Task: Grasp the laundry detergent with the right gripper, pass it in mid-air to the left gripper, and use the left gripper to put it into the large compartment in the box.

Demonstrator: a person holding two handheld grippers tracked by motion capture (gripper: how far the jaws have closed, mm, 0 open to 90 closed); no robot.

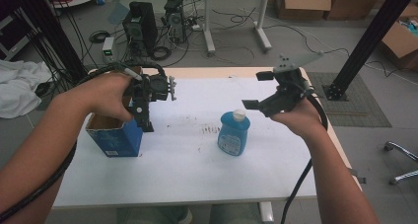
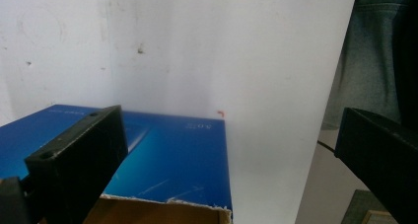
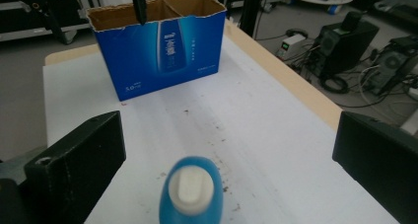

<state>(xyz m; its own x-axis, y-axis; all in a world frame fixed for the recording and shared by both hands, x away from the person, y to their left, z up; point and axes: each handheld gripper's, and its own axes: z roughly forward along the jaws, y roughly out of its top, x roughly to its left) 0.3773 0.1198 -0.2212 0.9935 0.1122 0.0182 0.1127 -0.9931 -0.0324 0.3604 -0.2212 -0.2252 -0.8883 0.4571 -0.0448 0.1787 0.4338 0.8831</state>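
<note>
The blue bottle (image 1: 233, 133) stood upright on the bench (image 1: 197, 174), directly below and just ahead of the right tool (image 1: 258, 90), which hung over it with its two black jaws set wide apart and nothing between them. In the right gripper view the bottle's (image 3: 191, 194) white cap lay between the jaws, a little toward the left one, so its long axis ran nearly straight along the tool's line of sight. That was the relation the coming move would likely turn on: a plain descent should bring the jaws either side of the neck.

The right tool was much the nearer to the bottle. The left tool (image 1: 148, 108) hovered well apart from it, jaws also open and empty, at the near top edge of the blue carton (image 1: 114, 137).

The bottle looked like smooth, translucent blue plastic, rounded at the shoulders, with a paper label. The carton (image 3: 158, 49) was glossy printed card, open-topped with a ragged torn rim and a brown divider inside. The bench cover was matte white, flecked with small brown specks.
</note>
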